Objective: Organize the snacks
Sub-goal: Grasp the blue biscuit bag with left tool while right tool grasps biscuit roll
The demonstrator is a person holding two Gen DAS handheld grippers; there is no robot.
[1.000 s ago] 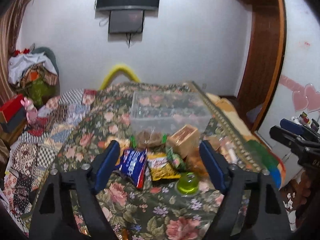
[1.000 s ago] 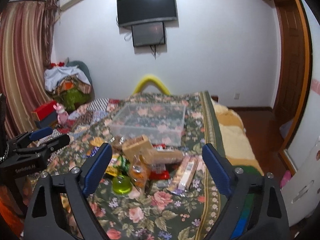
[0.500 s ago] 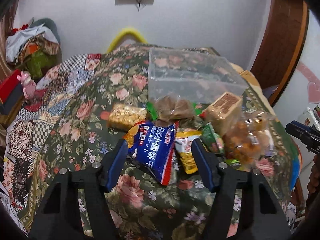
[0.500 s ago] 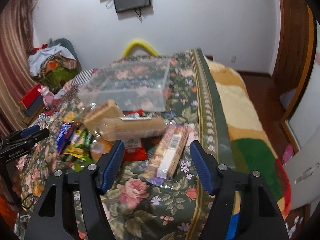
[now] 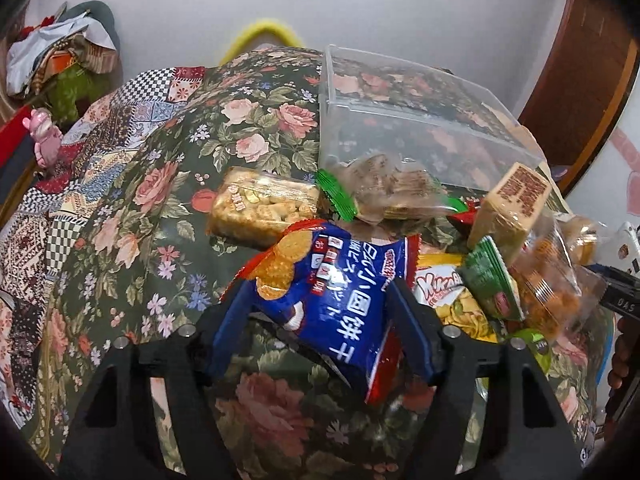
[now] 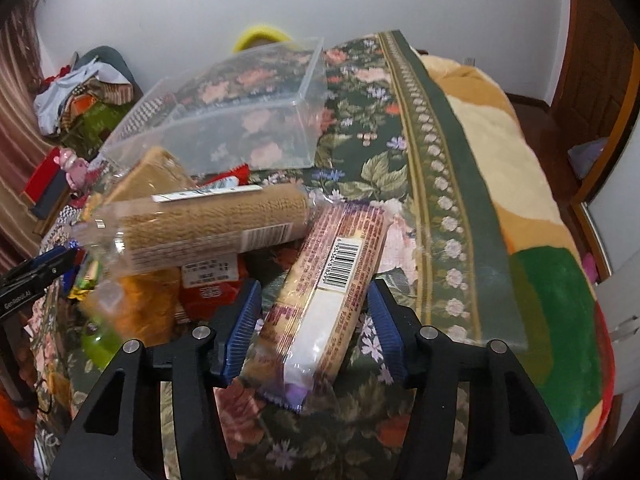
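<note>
Straddling the long wafer pack [image 6: 320, 312] lying lengthwise between spread, just-closing jaws of right gripper [image 6: 314, 328]; likewise blue biscuit bag [image 5: 328, 300] inside left gripper [image 5: 318, 332], not yet pinched.

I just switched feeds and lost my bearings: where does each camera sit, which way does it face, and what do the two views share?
Left wrist: on the left gripper, angled down at the blue cracker bag between its fingers; the right gripper's tip and part of a hand show at the right edge.
Right wrist: on the right gripper, angled down at the long barcoded biscuit pack between its fingers, which have just been closing; the left gripper's tip shows at the left edge.
Shared: clear plastic bin, floral bedspread and yellow hoop at the wall.
</note>
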